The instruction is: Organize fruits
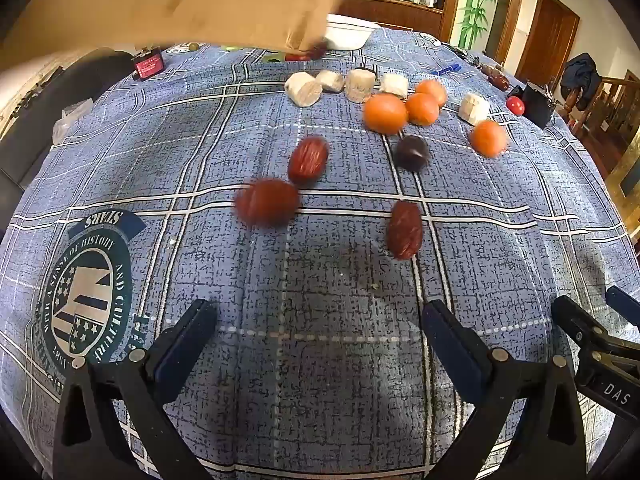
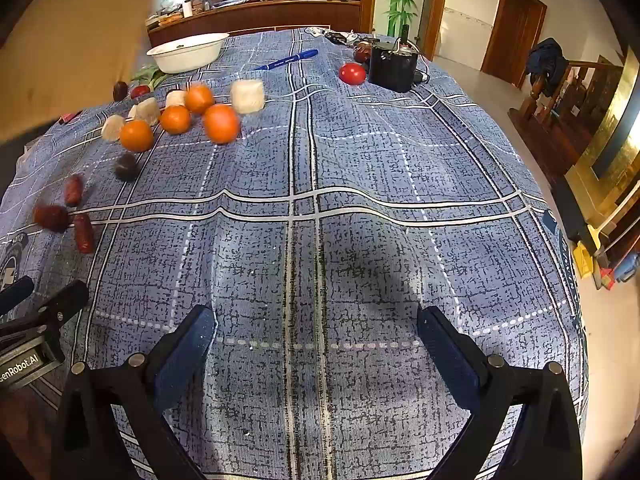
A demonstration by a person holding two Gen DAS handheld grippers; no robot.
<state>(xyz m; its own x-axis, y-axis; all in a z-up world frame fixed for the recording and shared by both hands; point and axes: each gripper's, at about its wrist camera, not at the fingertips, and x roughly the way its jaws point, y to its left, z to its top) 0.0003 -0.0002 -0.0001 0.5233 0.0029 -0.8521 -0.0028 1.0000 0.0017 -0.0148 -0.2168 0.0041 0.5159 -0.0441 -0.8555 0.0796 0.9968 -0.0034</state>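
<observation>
Fruits lie scattered on the blue plaid tablecloth (image 1: pixel 320 360). Three red dates (image 1: pixel 308 160) lie nearest my left gripper; one of them (image 1: pixel 267 207) is blurred. A dark plum (image 1: pixel 411 153) sits behind them. Several oranges (image 1: pixel 385 113) and several pale cut chunks (image 1: pixel 303 89) lie farther back; both show in the right wrist view, the oranges (image 2: pixel 221 123) and the chunks (image 2: pixel 248 96). My left gripper (image 1: pixel 320 320) is open and empty above the cloth. My right gripper (image 2: pixel 316 324) is open and empty, right of the fruits.
A white bowl (image 2: pixel 186 53) stands at the far edge, with a blue pen (image 2: pixel 286 60), a red tomato (image 2: pixel 352 73) and a black box (image 2: pixel 392 67) nearby. A tan blurred sheet (image 1: pixel 180 0) covers the upper left. The table's right edge drops to the floor.
</observation>
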